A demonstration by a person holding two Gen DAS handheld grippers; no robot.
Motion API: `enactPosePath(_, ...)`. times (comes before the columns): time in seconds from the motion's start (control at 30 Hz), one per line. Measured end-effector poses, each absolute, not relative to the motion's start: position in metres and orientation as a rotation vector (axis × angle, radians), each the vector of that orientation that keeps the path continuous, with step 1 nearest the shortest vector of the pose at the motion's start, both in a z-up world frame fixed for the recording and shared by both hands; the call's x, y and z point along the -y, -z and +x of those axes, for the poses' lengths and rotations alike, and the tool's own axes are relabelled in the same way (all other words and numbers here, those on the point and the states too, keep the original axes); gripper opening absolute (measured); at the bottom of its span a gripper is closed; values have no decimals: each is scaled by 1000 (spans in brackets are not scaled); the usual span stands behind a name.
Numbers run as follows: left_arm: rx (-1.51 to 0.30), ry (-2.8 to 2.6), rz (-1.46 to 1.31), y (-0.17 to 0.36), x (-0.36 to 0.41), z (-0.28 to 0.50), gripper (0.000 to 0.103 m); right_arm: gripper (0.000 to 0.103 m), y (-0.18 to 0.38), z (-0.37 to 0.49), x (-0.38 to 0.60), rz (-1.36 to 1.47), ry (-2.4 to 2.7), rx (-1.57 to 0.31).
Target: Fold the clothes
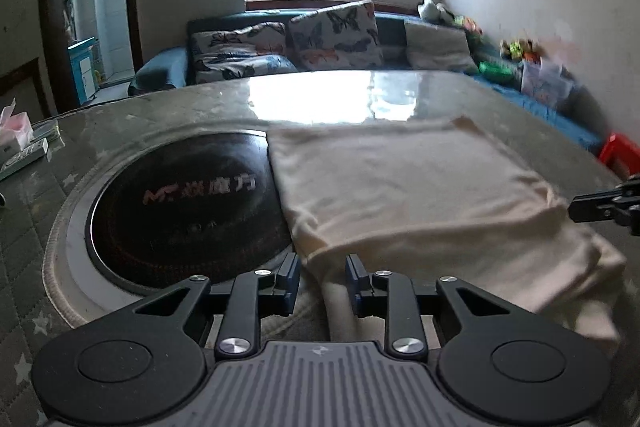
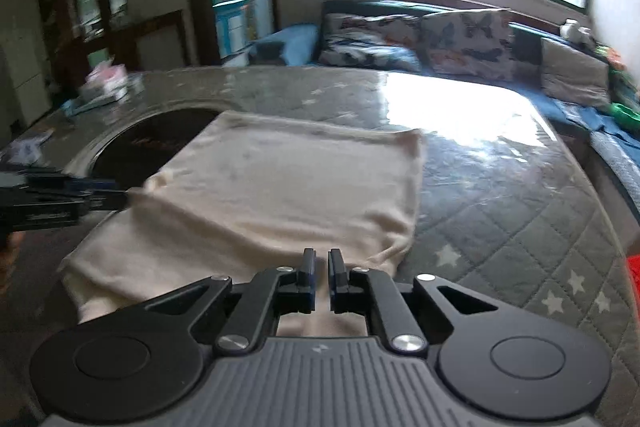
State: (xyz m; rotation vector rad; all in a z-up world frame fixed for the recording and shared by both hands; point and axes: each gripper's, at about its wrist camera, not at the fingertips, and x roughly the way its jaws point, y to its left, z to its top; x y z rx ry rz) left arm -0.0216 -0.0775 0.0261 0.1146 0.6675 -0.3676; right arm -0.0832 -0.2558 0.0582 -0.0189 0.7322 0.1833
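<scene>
Both wrist views sit low and close over the table point(image 1: 160, 115), facing the sofa point(image 2: 400, 27); both share the cream garment point(image 1: 400, 187).

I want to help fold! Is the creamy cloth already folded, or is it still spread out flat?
Folded. The cream cloth lies doubled, its upper layer's edge resting across a lower layer that sticks out nearer the camera.

Both tools share one build. The left gripper point(image 1: 322, 281) has matte black linkage arms with silver screw heads, round black pivot discs at either side, a ribbed grey body bearing a small pale emblem, and dark blue pads point(image 1: 290, 281). The right gripper point(image 2: 321, 277) looks identical, its pads point(image 2: 307, 277) possibly navy.
</scene>
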Motion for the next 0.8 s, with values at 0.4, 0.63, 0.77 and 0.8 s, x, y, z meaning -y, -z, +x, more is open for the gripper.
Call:
enactPosePath(0.4,-628,455,235,-30,89,-64,38,11,-44,-107,241,-129,-229,-788)
enactPosePath(0.63,-581,569,353,-37,86,-99,43,14,-54,-117,242,-161,-240,-778)
enactPosePath(0.77,-536,668,511,-29,95,-127,43,20,-60,-124,245,-182,-241,-771)
enactPosePath(0.8,-518,689,555,-25,100,-133,43,21,-61,-125,246,-187,-242,-770)
